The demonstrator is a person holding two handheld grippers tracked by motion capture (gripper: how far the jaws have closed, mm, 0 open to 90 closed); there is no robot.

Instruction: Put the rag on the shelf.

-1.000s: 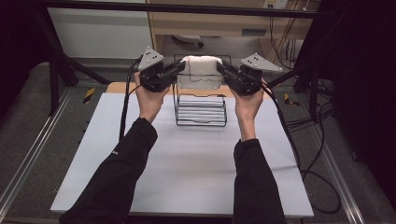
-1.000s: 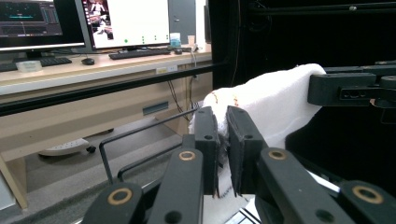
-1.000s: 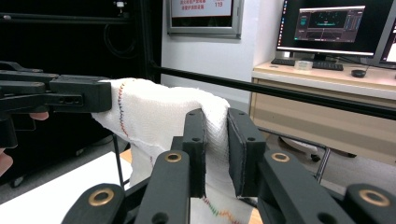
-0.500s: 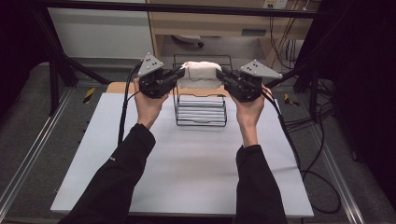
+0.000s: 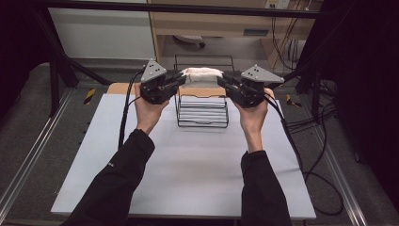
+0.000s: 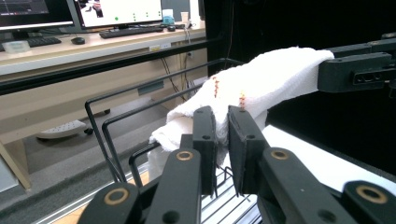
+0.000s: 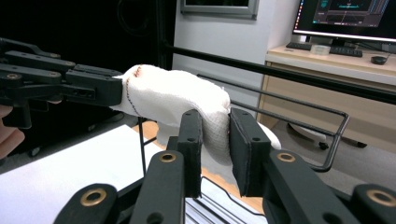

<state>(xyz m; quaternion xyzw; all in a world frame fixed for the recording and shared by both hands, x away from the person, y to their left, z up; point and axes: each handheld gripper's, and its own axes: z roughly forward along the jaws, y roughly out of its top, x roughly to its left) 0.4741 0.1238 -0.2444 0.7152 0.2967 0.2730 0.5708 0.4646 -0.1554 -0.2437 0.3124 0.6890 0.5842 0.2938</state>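
White towel [image 5: 202, 72] | above wire rack [image 5: 202, 123]; both hand-held grippers clamp it

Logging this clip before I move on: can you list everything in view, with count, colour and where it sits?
towel: one, white with a line of orange stitching, stretched between both grippers above the rack
wire rack: one, black, at the far middle of the table
table: one, white top, centre of the high view
wooden board: one, light brown, under the rack at the table's far edge
monitors and keyboard: on a desk in the background, left gripper view
left gripper: black, jaws shut on the towel's end
right gripper: black, jaws shut on the towel's other end
sleeves: two, black, bottom of the high view
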